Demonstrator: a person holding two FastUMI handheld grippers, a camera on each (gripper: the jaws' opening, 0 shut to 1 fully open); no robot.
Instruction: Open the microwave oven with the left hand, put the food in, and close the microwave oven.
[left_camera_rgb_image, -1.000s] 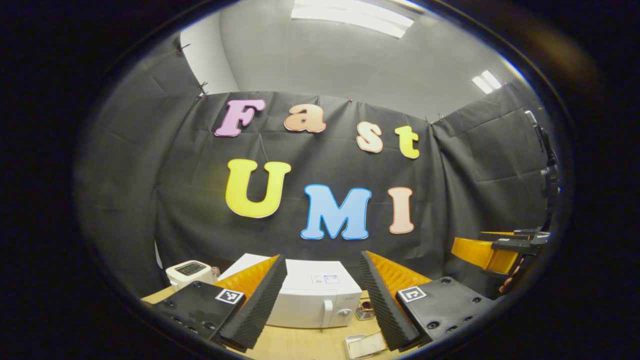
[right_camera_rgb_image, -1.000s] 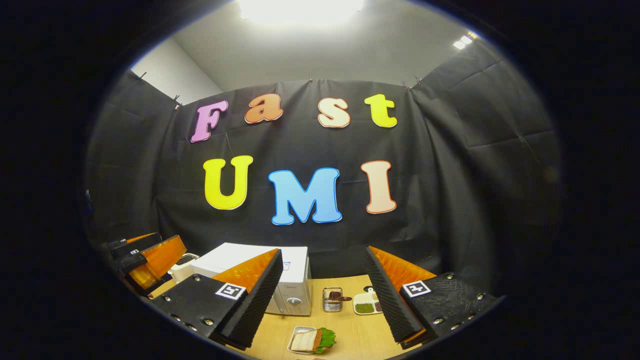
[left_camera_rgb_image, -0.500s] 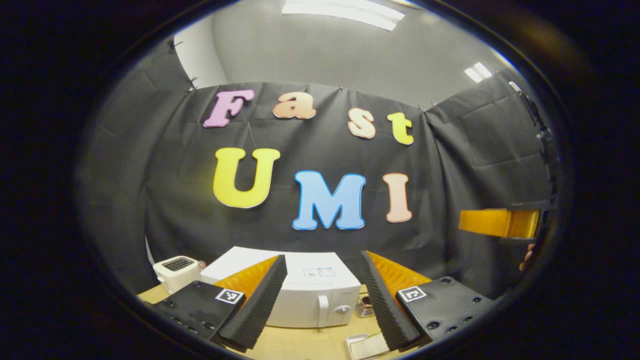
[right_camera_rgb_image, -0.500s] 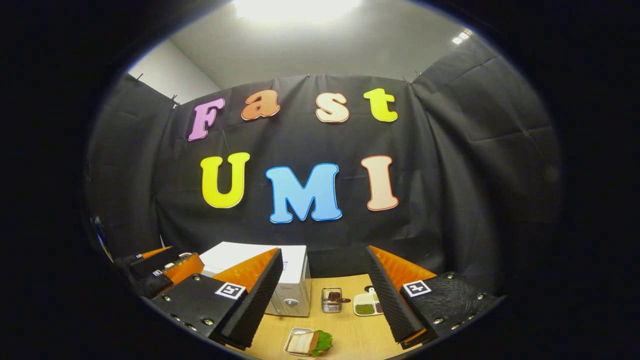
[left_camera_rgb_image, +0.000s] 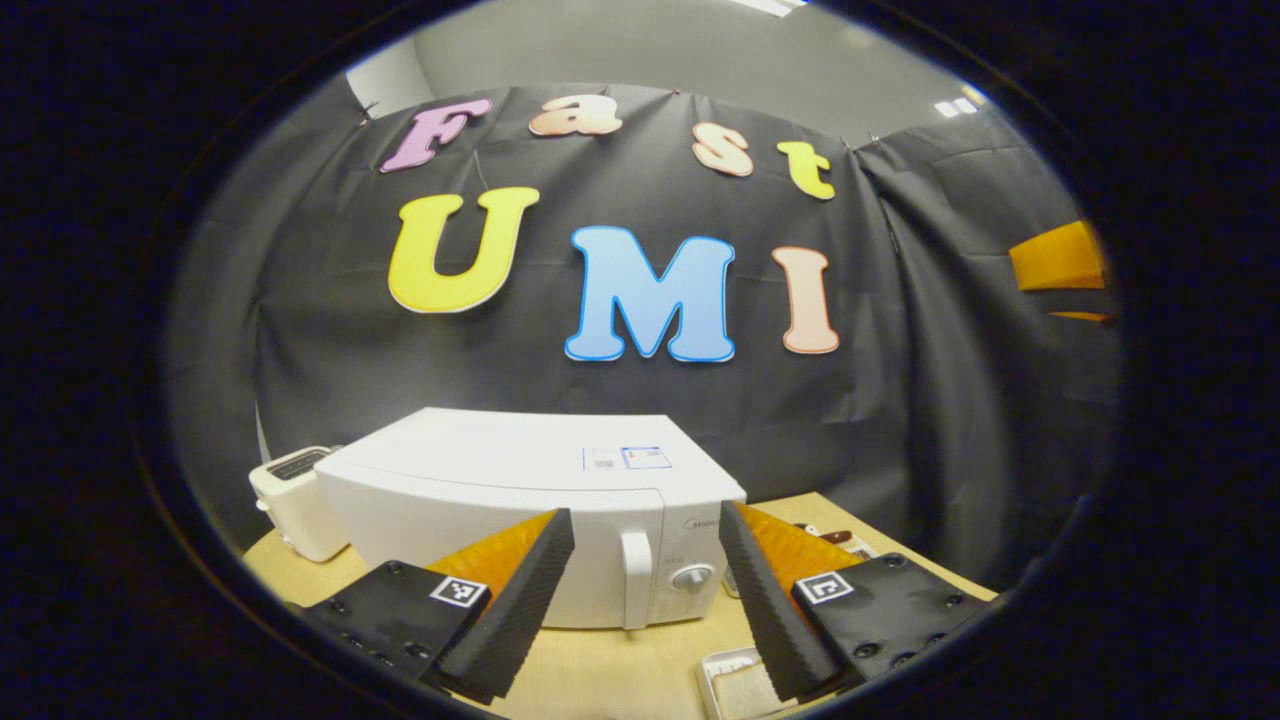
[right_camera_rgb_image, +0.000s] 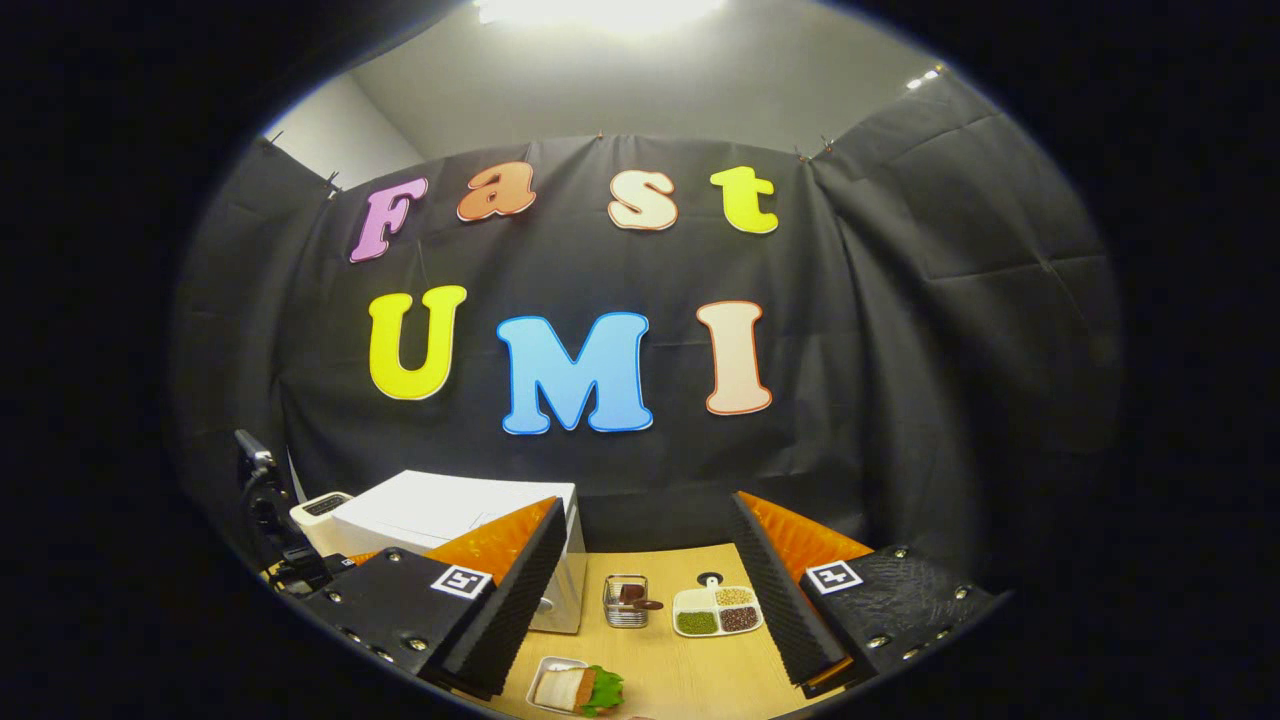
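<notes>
Since the earlier frames, the left gripper (left_camera_rgb_image: 645, 600) has been brought much closer to the boxy white microwave oven (left_camera_rgb_image: 530, 500), which is now seen larger in the left gripper view. Its fingers are spread wide apart and nothing is held between them; the white vertical door handle (left_camera_rgb_image: 632, 580) is framed in the gap, untouched. The door is shut. A white toaster (left_camera_rgb_image: 295, 500) is set just beside the oven, toward the left edge of the light wooden table (left_camera_rgb_image: 620, 670). In the right gripper view, the right gripper (right_camera_rgb_image: 640, 610) is likewise held wide open and empty. A small wire basket (right_camera_rgb_image: 626, 600) and a white divided dish of grains (right_camera_rgb_image: 716, 612) are placed behind a white tray with a sandwich and lettuce (right_camera_rgb_image: 572, 688), near the table's front edge, partly cut off. The oven's front is partly hidden there.
</notes>
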